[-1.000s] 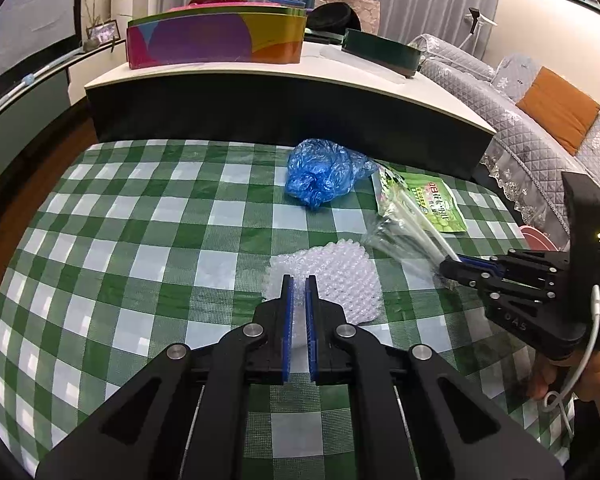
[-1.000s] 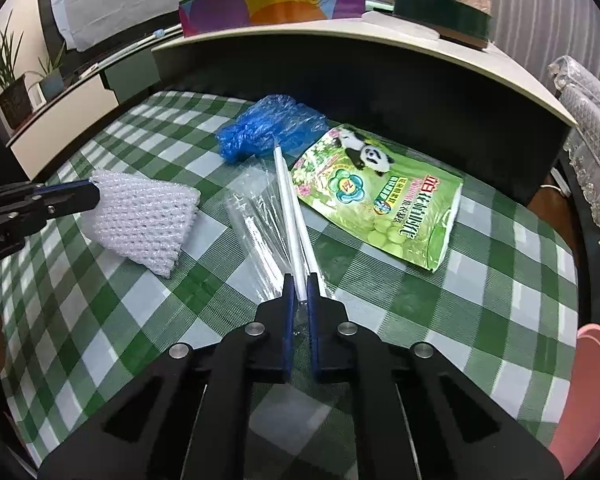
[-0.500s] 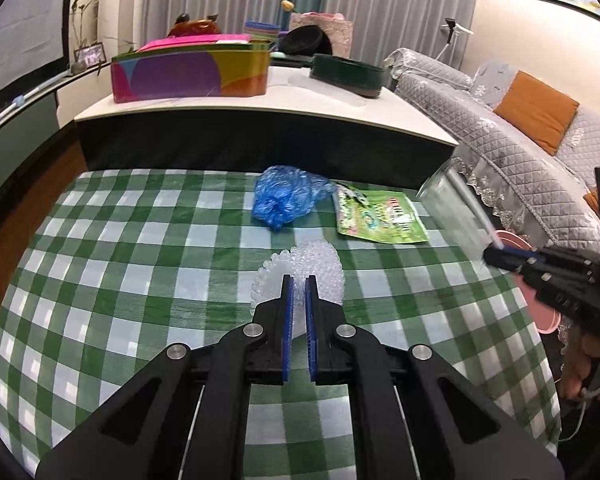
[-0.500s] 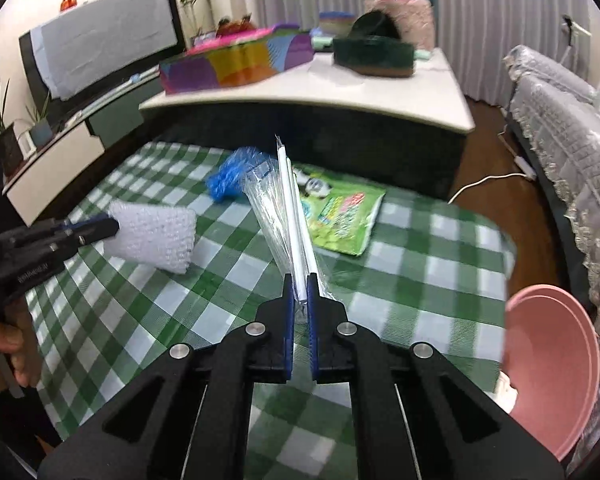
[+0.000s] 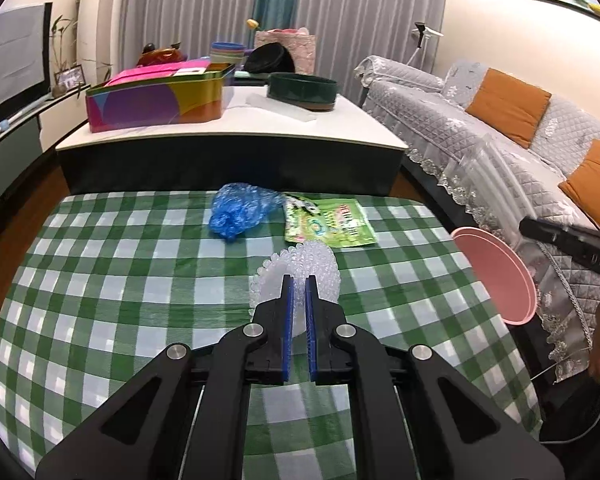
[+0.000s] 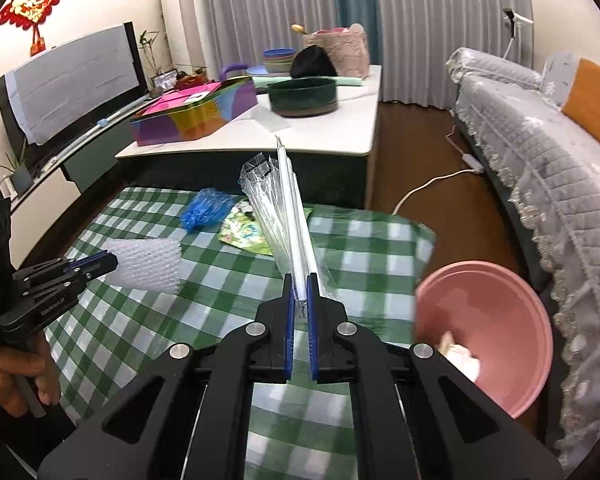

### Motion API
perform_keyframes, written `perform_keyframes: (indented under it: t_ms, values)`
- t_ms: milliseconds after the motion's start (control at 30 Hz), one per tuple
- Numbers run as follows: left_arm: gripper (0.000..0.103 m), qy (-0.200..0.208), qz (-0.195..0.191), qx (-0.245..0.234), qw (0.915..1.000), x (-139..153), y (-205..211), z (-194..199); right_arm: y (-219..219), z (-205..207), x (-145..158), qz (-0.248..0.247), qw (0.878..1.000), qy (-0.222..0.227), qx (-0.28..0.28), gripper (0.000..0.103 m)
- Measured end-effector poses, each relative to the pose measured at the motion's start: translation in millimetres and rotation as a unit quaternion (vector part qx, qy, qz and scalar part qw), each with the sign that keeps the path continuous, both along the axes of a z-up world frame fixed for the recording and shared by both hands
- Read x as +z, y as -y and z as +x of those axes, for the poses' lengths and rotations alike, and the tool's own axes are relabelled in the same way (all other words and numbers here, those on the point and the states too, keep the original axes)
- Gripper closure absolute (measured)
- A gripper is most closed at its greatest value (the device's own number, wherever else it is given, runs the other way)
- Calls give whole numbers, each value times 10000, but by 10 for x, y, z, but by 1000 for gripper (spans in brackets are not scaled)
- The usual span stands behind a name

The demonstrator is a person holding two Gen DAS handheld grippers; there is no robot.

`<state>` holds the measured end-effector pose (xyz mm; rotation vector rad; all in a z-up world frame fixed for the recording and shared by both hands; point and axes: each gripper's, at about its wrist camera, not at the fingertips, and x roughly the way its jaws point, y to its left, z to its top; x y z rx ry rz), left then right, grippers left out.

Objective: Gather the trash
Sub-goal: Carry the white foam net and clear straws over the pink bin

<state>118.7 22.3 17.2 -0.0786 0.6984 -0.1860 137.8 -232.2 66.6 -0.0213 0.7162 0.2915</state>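
Trash in both grippers: my left gripper [image 5: 297, 280] pinches bubble wrap [image 5: 300, 268] over the counter [image 5: 100, 264], right gripper [image 6: 299, 280] clamps a clear sleeve [image 6: 284, 208] w/ white sticks near the pink bin [image 6: 496, 320]. Both look light, floppy; grip near edge.

Grey curtains [image 5: 340, 12] behind white-topped counter [image 5: 236, 136]; quilted grey sofa [image 6: 540, 152] right; dark wood floor [image 6: 416, 160].
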Motion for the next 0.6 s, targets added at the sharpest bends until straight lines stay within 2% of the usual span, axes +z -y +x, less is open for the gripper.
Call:
perform_keyframes:
  t_ms: [133, 233, 400, 600]
  values:
    - [97, 119, 5, -156, 9998, 64, 134, -66, 252, -85, 233, -196, 9995, 236, -124, 97]
    - [97, 218, 13, -250, 9995, 101, 232, -96, 496, -147, 286, -148, 9987, 349, -340, 97]
    - [97, 278, 22, -367, 9989, 115, 388, -96, 806, -206, 105, 154, 9969, 264, -725, 97]
    - [97, 215, 35, -504, 9985, 63, 583, -49, 1103, -219, 12, 163, 9935, 293, -1086, 97]
